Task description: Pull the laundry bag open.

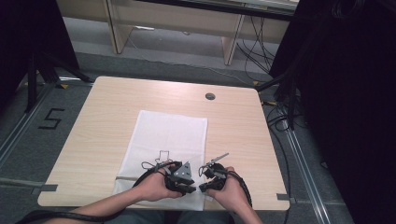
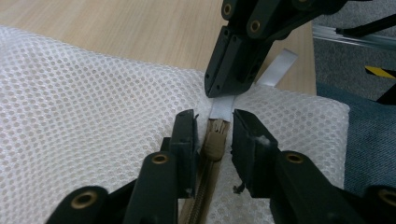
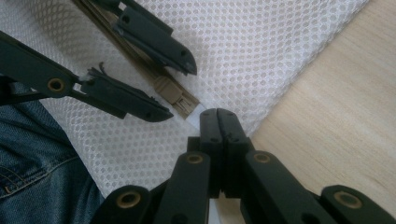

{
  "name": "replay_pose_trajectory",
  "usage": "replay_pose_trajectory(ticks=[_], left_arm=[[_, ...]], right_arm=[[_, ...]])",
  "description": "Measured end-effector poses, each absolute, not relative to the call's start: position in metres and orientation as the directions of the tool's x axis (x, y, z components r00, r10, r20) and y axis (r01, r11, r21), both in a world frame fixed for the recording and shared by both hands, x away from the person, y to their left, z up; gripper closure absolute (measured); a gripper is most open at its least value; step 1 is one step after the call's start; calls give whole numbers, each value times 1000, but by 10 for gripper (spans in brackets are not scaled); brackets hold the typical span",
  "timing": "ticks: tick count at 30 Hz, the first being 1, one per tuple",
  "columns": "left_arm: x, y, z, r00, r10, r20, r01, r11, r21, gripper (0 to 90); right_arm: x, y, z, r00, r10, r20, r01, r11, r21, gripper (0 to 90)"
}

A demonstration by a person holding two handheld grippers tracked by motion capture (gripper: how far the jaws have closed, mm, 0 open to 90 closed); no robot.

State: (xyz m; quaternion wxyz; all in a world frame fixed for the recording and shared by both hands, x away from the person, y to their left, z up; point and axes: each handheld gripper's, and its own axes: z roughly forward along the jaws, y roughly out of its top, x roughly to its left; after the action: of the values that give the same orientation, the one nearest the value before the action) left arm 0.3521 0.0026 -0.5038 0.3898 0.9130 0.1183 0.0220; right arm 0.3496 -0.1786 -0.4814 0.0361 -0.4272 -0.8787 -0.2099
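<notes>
A white mesh bag (image 1: 168, 130) lies flat on the wooden table (image 1: 102, 121), its tan zipper (image 2: 205, 186) running along the near edge. My left gripper (image 2: 214, 122) straddles the tan zipper slider (image 2: 215, 140); a small gap shows on each side of it, so the jaws are open. My right gripper (image 3: 218, 112) is shut on the white fabric tab (image 2: 222, 108) at the zipper's end, at the bag's near right corner. Seen from above, the left gripper (image 1: 190, 185) and the right gripper (image 1: 202, 185) meet tip to tip at the table's front edge.
A round cable hole (image 1: 210, 96) sits at the table's far middle. The person's jeans (image 3: 37, 158) are just below the front edge. Dark curtains, stands and floor cables (image 1: 280, 116) flank the table; a wooden bench (image 1: 177, 23) stands behind it.
</notes>
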Motion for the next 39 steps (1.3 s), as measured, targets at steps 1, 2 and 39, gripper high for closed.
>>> replay_pose_trajectory(ticks=[1,2,39], left_arm=[[352,3,-504,971,233,-52,199,-668,717,717],[353,3,-504,973,225,-43,186,-671,718,717],[349,3,-502,976,213,-35,174,-675,717,818]], right_arm=[[350,-179,-481,-632,736,243,766,547,338,900],[350,-179,-482,-633,736,241,765,546,341,900],[352,-174,-482,-668,719,193,733,591,336,900]])
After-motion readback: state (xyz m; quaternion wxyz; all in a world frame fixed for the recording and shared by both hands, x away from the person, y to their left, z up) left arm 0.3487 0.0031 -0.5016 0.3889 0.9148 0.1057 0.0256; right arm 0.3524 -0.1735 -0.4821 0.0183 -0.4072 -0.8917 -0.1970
